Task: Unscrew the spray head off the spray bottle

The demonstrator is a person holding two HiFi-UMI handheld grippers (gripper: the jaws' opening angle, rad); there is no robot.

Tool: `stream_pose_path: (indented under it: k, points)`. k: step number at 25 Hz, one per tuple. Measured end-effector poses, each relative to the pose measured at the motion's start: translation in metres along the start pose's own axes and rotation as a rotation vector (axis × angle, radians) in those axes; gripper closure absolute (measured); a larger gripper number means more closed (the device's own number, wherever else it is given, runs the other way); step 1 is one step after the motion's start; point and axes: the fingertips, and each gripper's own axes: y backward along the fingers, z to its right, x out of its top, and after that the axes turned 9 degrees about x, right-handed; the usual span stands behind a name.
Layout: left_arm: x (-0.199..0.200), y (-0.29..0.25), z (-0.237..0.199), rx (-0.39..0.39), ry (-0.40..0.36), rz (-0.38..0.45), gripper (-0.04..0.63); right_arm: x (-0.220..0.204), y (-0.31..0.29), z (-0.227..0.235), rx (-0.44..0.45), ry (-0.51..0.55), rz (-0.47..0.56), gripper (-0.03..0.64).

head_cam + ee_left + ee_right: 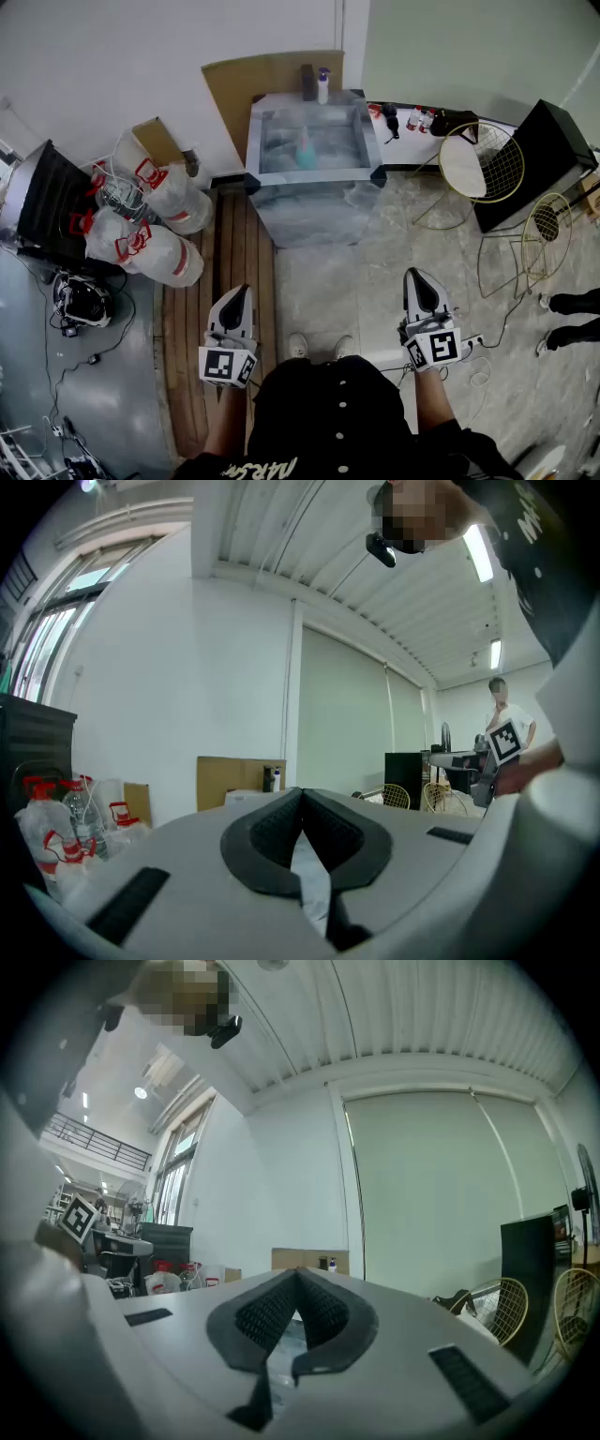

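The left gripper [237,298], jaws pressed together and empty, points toward the far table [314,214]. There the teal spray bottle [306,150] stands upright, well apart from the 2 grippers, probably slightly nearer the left. The right gripper [420,281] is likewise closed on nothing.

This looks like a workshop or test room in an industrial hall, not a home. A high ribbed ceiling [422,1016], a railed upper gallery [98,1143] and tall windows [178,1176] show overhead. Below are loose cables [56,375], big water jugs [155,248], cardboard [253,80] and a plastic-wrapped table [314,214].
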Motion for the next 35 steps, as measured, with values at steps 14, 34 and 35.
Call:
stream_pose_path:
  k: [14,34,35]
  points:
    - [0.004,-0.005,0.023,0.014,-0.018,-0.001,0.571,0.004,0.010,0.020,0.009,-0.031,0.044,0.606]
    - [-0.005,-0.053,0.039,0.060,0.002,0.000,0.571,-0.013,-0.022,0.067,0.062,-0.060,0.031,0.606]
    - [-0.005,-0.061,0.037,0.057,-0.002,0.001,0.571,-0.014,-0.028,0.069,0.061,-0.059,0.032,0.606]
